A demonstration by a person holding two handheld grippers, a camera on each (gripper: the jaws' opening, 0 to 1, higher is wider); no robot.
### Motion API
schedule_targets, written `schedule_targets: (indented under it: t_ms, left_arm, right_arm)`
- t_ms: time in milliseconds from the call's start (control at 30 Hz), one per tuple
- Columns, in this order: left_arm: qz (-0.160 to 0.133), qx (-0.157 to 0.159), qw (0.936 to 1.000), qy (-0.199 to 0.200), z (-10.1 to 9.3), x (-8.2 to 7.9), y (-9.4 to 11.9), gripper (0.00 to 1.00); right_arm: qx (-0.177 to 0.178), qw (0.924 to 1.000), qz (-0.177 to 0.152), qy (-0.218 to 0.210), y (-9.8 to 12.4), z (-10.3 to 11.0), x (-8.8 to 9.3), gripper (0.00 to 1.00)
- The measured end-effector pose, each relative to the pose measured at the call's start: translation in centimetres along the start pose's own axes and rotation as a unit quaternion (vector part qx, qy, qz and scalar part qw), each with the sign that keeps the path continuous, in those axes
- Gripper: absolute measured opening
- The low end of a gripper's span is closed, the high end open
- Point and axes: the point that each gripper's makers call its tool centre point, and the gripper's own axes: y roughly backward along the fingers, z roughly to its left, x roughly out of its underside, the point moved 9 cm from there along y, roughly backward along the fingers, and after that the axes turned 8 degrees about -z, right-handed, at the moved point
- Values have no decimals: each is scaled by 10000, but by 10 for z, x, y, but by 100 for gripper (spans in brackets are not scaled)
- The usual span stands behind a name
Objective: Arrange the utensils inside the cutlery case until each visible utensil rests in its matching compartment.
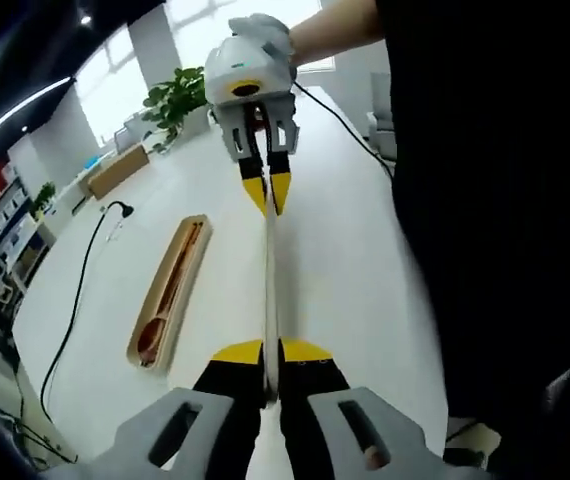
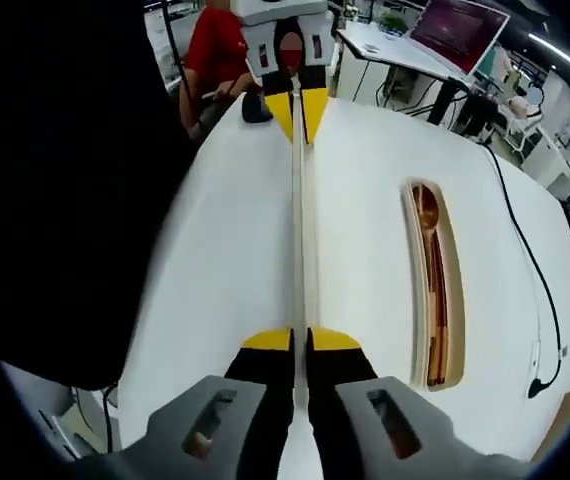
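White, long, thin case lid (image 1: 270,290) pinched edge-on between left claw (image 1: 271,352) and right claw (image 2: 299,340).

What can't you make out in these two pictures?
- Long pale piece held by both grippers: seen edge-on in both views, so its shape is unclear.
- Utensils in the case: small in both views; a spoon shows, the rest is uncertain.
- Table's near side: hidden by dark clothing.
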Motion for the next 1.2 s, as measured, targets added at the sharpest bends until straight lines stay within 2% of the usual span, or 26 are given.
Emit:
schedule_targets:
  t_ms: [67,167,267,367,433,467,533,567,600,633,667,733,767,800,833,867,900,933,1000,1033,1067,1133,1167,1200]
  left_arm:
    - [-70,53,9998,201,0,-1,1,3]
    - [-280,140,9952,932,-1,-2,3,3]
    - [-519,253,9859,1568,-2,-4,5,3]
    - [-786,287,9786,1879,-2,-7,7,3]
    - [-905,323,9673,2347,-2,-8,8,3]
    - [-985,334,9577,2685,-2,-10,8,3]
    - [-1082,368,9435,3110,-1,-10,10,3]
    - [-1179,378,9311,3431,0,-9,11,3]
    - [-1318,375,9156,3781,2,-7,13,3]
    - [-1394,385,9041,4020,2,-7,14,3]
    - [-1536,379,8891,4295,4,-6,15,3]
    - [-1722,383,8679,4644,6,-4,16,3]
    - [-1750,385,8644,4698,6,-3,16,3]
    - [-1810,403,8521,4895,6,-2,17,3]
    - [-1860,421,8453,4991,7,-2,18,3]
    - [-1885,467,8328,5185,5,-4,17,3]
    - [-1892,488,8256,5294,5,-4,18,3]
    - [-1892,560,8097,5526,4,-5,18,3]
    - [-1924,642,7942,5728,3,-6,18,3]
    - [-1929,656,7950,5714,3,-6,17,3]
    - [-1917,708,7904,5775,2,-7,17,3]
    - [-1917,809,7751,5966,2,-8,17,3]
    - [-1926,877,7562,6192,2,-9,17,3]
    - [-1929,963,7405,6365,3,-10,17,3]
  right_arm:
    - [13,10000,57,77,-1,-1,-1,0]
    - [65,9999,53,82,-1,-3,-1,1]
    - [156,9999,-14,-3,1,-6,0,2]
    - [214,9998,-26,-12,2,-6,1,5]
    - [383,9992,-6,83,2,-7,1,8]
    - [542,9983,55,183,2,-9,-1,11]
    - [628,9977,67,249,2,-9,-4,15]
    - [739,9967,68,313,2,-10,-6,17]
    - [807,9961,63,363,2,-11,-7,20]
    - [901,9949,26,446,3,-12,-9,22]
    - [915,9947,18,462,3,-12,-10,26]
    - [993,9933,57,588,2,-11,-12,34]
    - [1068,9913,83,760,2,-11,-13,40]
    - [1096,9901,99,875,1,-10,-14,45]
    - [1115,9893,123,932,0,-9,-14,48]
    - [1150,9879,167,1027,-1,-7,-15,51]
    - [1171,9867,183,1111,-2,-6,-15,53]
    - [1209,9850,185,1222,-3,-5,-15,54]
    - [1277,9827,155,1333,-4,-3,-15,54]
    - [1296,9822,151,1348,-4,-2,-16,55]
    - [1308,9818,127,1369,-4,-1,-16,54]
    - [1358,9800,91,1449,-4,0,-17,52]
    - [1365,9796,85,1475,-4,0,-18,52]
    - [1371,9791,90,1502,-4,0,-19,52]
